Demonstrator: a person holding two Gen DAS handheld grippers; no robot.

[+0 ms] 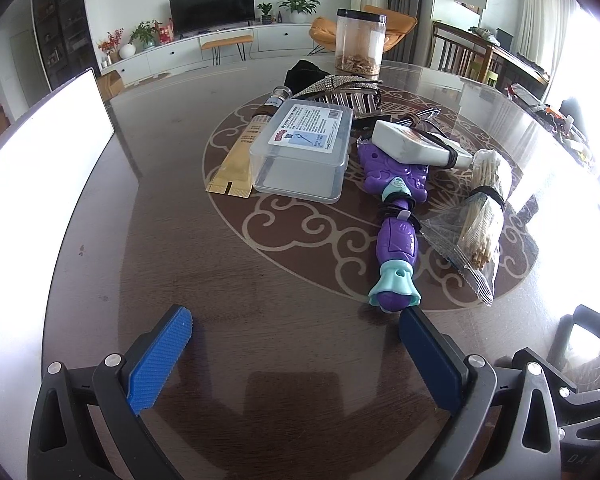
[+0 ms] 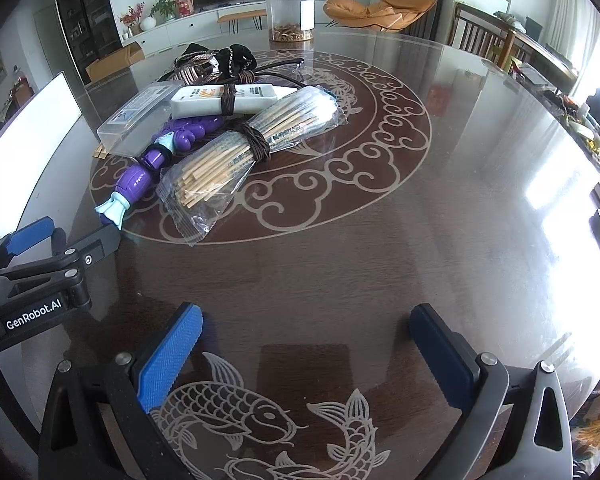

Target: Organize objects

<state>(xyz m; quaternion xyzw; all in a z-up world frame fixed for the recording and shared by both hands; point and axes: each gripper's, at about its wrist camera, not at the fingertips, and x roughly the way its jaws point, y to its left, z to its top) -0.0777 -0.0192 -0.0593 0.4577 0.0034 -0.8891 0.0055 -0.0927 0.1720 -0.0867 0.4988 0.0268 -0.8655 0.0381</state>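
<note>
A pile of objects lies mid-table: a clear plastic box (image 1: pixel 304 148), a purple and teal toy (image 1: pixel 396 236), a white tube (image 1: pixel 416 144) bound with a dark band, a bag of wooden sticks (image 1: pixel 482 216), a gold flat packet (image 1: pixel 240 156) and a rhinestone hair clip (image 1: pixel 340 88). My left gripper (image 1: pixel 296 340) is open and empty, its right pad just short of the toy's teal end. My right gripper (image 2: pixel 306 336) is open and empty over bare table, nearer than the sticks (image 2: pixel 236 148) and the toy (image 2: pixel 140 176). The left gripper (image 2: pixel 66 240) shows at the right wrist view's left edge.
A clear jar with a black lid (image 1: pixel 358 40) stands at the table's far side. A white board (image 1: pixel 40 148) stands at the left edge. The round dark table (image 2: pixel 420 220) has a glass top with scroll and fish patterns. Chairs and clutter lie to the right.
</note>
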